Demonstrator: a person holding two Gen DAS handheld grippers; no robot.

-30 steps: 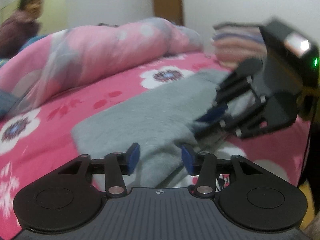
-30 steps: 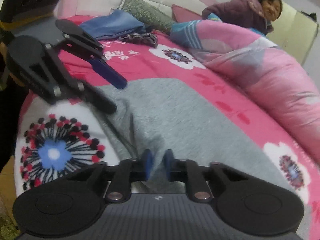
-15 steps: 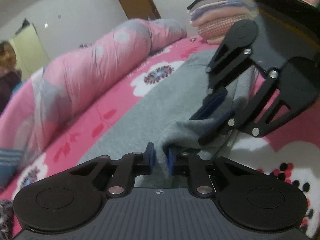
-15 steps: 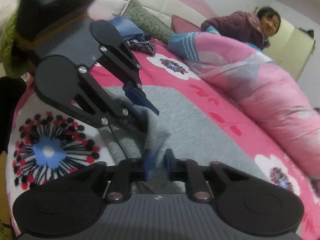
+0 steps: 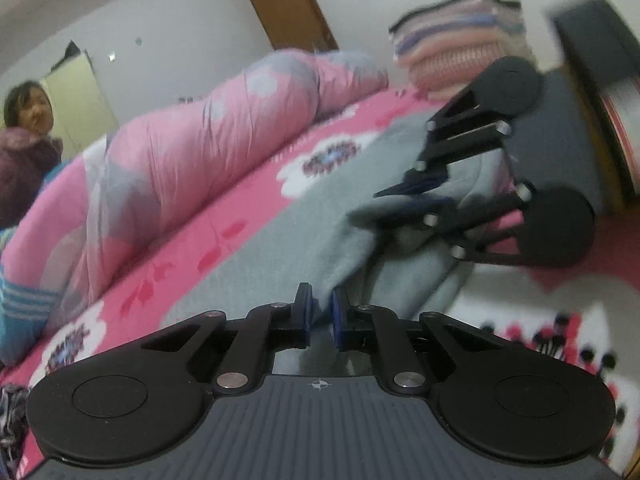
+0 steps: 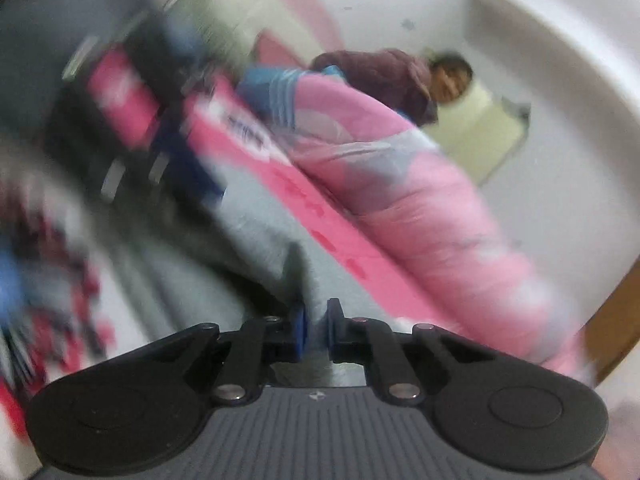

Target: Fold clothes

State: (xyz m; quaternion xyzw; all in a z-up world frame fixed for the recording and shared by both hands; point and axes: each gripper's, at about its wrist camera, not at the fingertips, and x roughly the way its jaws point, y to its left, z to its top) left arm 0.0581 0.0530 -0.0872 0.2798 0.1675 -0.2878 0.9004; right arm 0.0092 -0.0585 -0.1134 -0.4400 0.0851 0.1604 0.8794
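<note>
Garment (image 5: 280, 240), the grey one, is lying spread on the pink floral sheet (image 5: 224, 216), with its near edge getting pulled up off the bed. Left gripper (image 5: 319, 312) is pinching a fold of it, fingers nearly together with cloth between. Right gripper (image 6: 316, 322) is doing the same, clamping a grey ridge. Rolled pink quilt (image 5: 192, 148) is sitting just behind the garment, and a person (image 5: 24, 136) is sitting beyond that. Right view is pretty blurry.
</note>
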